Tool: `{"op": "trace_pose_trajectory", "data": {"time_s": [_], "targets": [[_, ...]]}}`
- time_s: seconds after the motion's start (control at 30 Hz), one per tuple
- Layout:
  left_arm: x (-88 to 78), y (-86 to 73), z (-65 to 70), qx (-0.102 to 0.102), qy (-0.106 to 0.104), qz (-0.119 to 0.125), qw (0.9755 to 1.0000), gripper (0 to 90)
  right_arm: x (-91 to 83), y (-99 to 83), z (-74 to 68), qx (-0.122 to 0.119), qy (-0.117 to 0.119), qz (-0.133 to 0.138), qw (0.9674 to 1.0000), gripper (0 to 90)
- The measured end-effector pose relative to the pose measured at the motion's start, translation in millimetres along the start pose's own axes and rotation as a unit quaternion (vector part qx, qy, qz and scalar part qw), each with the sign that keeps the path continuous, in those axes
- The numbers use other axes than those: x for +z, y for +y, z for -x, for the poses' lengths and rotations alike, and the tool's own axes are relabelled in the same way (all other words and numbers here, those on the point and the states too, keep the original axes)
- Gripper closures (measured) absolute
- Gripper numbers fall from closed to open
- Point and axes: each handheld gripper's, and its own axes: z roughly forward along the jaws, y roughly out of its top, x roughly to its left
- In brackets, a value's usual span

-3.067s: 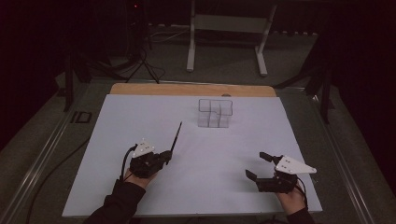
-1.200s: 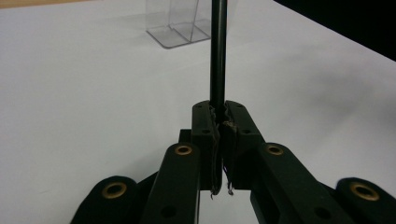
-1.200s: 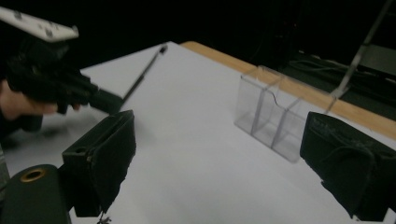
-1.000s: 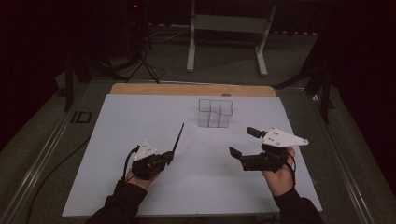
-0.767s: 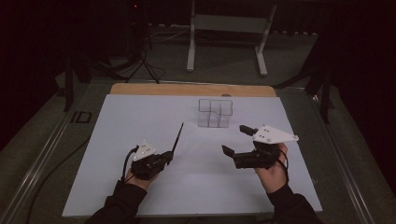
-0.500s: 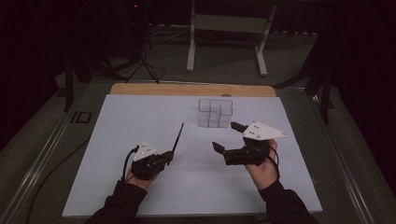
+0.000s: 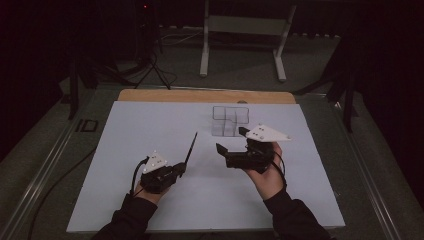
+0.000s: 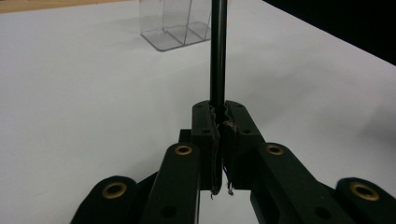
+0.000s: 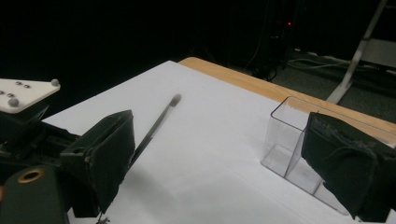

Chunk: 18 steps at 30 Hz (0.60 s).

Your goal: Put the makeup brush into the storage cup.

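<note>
1. A thin black rod (image 7: 190, 148) is held in the left gripper (image 7: 175, 171), at about 7 o'clock on the white desk (image 7: 150, 130) in the high view.
2. In the left gripper view, the jaws are seen clenched on the near end of the rod (image 8: 218, 51), the two pads pressed together around it.
3. From the grip, the rod is pointed toward 12 o'clock, leaning slightly toward 1, with its far tip raised over the sheet.
4. A clear plastic organizer (image 7: 230, 120) with several compartments is placed on the desk at about 1 o'clock, near the wooden far edge (image 7: 200, 95).
5. The organizer (image 8: 177, 23) is seen beyond the rod in the left gripper view, apart from its tip.
6. The right gripper (image 7: 231, 143) is held in a hand (image 7: 265, 175) at about 4 o'clock from the desk's middle, just before the organizer.
7. Its jaws are released and spread wide, with nothing between them; in the right gripper view, one padded jaw is seen at the left and the other at the right.
8. In that view, the rod (image 9: 154, 128) is seen beyond the left jaw, and the organizer (image 9: 289, 140) is partly covered by the right jaw.
9. The two grippers are kept apart, with the rod between them.
</note>
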Motion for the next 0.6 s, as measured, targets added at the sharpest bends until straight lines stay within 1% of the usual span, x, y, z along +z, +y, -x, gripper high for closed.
{"op": "trace_pose_trajectory", "data": {"time_s": [0.13,0.33,0.4,0.53,0.6], "targets": [[0.7,-0.5,0.5,-0.002,-0.001,-0.001,1.0,84.9,8.2,1.9,-5.0,0.016,-0.005,-0.011,0.9998,9.8],[0.2,-0.6,1.4,-0.001,-0.001,0.001,1.0,84.9,20.8,0.6,-13.6,0.047,-0.024,-0.027,0.9982,9.8],[0.2,-0.8,1.6,-0.002,-0.001,0.002,1.0,84.9,24.7,-0.4,-17.0,0.065,-0.024,-0.033,0.9971,9.8],[-0.3,-0.8,2.2,0.001,-0.002,0.001,1.0,84.9,33.5,-1.8,-24.3,0.077,-0.021,-0.041,0.996,9.8],[-0.6,-0.9,2.0,-0.001,-0.002,0.003,1.0,84.9,38.1,-2.4,-27.0,0.086,-0.019,-0.046,0.9951,9.9]]}}
